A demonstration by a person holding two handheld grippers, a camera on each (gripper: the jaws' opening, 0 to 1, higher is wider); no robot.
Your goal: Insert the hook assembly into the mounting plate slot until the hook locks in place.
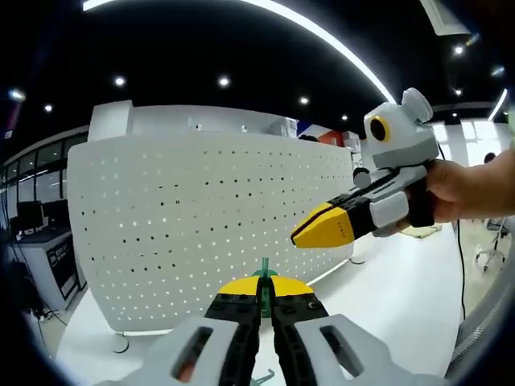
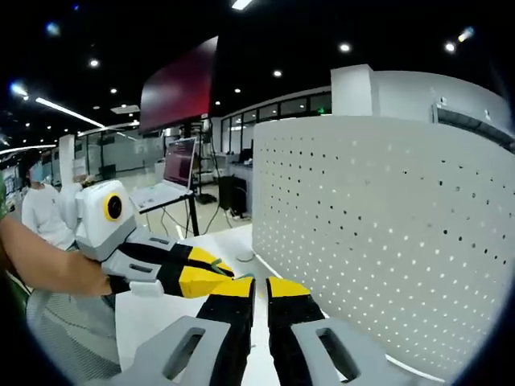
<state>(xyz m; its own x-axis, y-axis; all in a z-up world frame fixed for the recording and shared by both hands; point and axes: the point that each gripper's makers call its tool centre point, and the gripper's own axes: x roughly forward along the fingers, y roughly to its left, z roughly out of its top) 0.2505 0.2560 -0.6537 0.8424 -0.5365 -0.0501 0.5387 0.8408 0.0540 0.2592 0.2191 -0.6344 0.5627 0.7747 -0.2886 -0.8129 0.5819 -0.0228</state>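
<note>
White table [image 1: 402, 297] carries the upright perforated mounting plate [image 1: 201, 217]; left gripper [image 1: 265, 299] is clamped on the green hook assembly [image 1: 264, 277], just short of the plate; right gripper [image 2: 259, 299] nearly closed, empty. Step: approach; next, align hook with a slot, push.

Both views near pegboard [image 1: 201, 217], (shared)

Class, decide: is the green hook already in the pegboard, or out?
Out: left gripper holds the green hook short of the pegboard.
</note>
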